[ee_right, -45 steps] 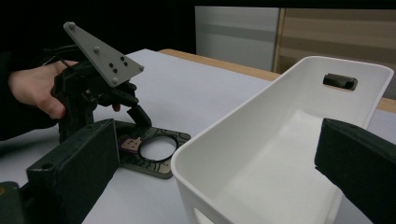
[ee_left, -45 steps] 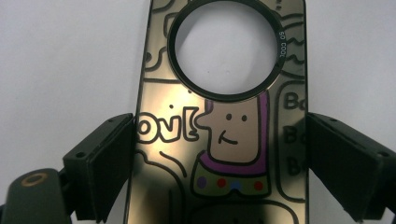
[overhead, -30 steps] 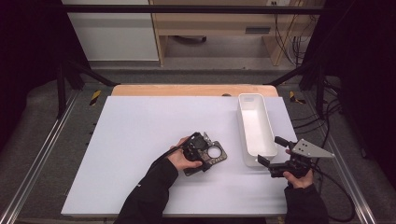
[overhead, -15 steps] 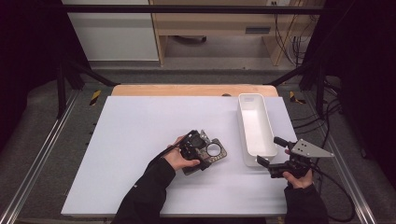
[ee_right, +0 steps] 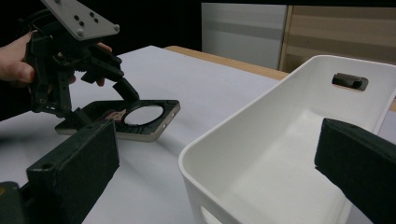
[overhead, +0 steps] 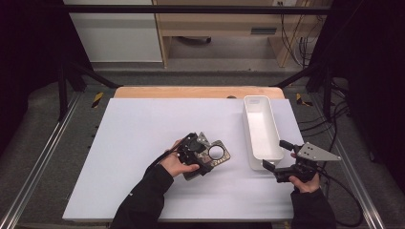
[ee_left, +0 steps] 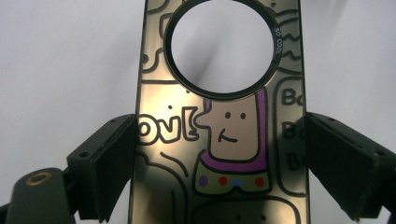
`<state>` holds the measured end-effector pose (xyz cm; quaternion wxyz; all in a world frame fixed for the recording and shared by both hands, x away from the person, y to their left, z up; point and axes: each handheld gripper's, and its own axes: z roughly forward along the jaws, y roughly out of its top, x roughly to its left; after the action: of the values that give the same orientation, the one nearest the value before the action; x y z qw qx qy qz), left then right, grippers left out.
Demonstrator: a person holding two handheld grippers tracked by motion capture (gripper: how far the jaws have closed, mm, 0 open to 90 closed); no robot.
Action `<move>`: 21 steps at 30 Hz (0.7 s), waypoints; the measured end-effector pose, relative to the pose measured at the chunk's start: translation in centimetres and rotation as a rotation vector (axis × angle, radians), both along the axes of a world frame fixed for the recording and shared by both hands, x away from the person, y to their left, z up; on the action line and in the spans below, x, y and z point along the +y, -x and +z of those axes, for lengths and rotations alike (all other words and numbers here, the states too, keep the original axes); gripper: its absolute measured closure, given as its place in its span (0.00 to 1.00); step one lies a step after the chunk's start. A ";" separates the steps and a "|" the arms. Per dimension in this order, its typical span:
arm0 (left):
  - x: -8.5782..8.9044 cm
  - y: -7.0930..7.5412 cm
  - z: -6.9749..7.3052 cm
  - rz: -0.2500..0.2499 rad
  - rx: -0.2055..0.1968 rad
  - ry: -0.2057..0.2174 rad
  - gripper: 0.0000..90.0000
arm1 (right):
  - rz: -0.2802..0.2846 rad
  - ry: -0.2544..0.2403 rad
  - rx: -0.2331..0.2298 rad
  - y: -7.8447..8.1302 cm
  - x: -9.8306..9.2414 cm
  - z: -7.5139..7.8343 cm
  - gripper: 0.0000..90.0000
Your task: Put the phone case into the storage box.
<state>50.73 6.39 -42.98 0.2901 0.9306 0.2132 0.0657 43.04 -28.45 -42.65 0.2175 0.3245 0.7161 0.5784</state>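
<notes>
Phone case [ee_left: 219, 121], clamped by its long edges in my left gripper [overhead: 203, 155], has just lifted off the table's [overhead: 143, 124] near-middle toward the tray [overhead: 260, 129], right gripper [overhead: 282, 160] waiting, gaping empty.

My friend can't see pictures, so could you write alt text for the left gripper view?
A gold phone case with a large round hole and a cartoon face with a purple collar sits between the two black jaws of the left gripper, which touch its long edges. It hangs over a white table.
</notes>
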 end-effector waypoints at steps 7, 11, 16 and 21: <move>0.9 0.7 0.6 -0.005 -0.007 0.029 0.13 | 0.010 0.009 0.002 0.0 0.1 0.0 0.00; 1.6 1.1 0.7 -0.008 -0.010 0.037 0.13 | 0.017 0.012 0.000 0.0 0.2 0.0 0.00; 2.7 1.6 0.8 -0.007 -0.005 0.041 0.13 | 0.029 0.020 -0.001 0.1 0.4 0.1 0.00; 3.9 2.1 1.1 0.000 -0.011 0.056 0.13 | 0.042 0.030 0.002 0.1 0.7 0.1 0.00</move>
<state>48.66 10.32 -41.85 0.3170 0.9218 0.2135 0.0649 42.94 -27.71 -42.50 0.2094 0.3065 0.7316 0.5718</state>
